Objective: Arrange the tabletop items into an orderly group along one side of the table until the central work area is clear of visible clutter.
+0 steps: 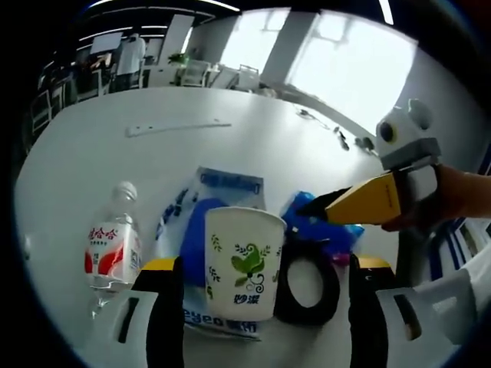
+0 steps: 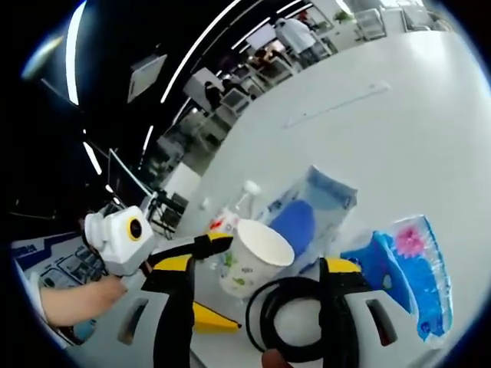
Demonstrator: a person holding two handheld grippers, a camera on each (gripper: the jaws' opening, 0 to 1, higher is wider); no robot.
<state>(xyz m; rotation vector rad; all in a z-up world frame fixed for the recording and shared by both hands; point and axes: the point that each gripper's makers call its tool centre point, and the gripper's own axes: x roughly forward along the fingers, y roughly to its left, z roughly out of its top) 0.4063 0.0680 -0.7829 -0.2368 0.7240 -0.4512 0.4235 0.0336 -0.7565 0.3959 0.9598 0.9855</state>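
Sitting upright between the spread jaws of the left gripper [image 1: 261,307] is a white paper cup with a green leaf print [image 1: 243,264]; the jaws are standing wide apart on either side and are not touching it, so nothing is being held.

- Cup: standing on a clear plastic packet with blue contents [image 1: 222,195], near the table's [image 1: 100,153] near edge. Its long axis is running vertical, and the left gripper is the nearer one, facing it straight on.
- Black coiled cable [image 1: 307,287]: lying just right of the cup, touching or nearly touching it. In the right gripper view the coil [image 2: 295,322] is lying between the open, empty jaws of the right gripper [image 2: 257,307].
- Clear plastic water bottle with a red label [image 1: 113,249]: standing left of the cup, apart from it.
- Blue crumpled wrapper [image 1: 322,222]: lying behind the coil; a blue packet with a pink flower [image 2: 410,264] is lying to the right.

The right gripper [image 1: 322,208] is reaching in from the right, its yellow jaws pointing toward the blue wrapper.
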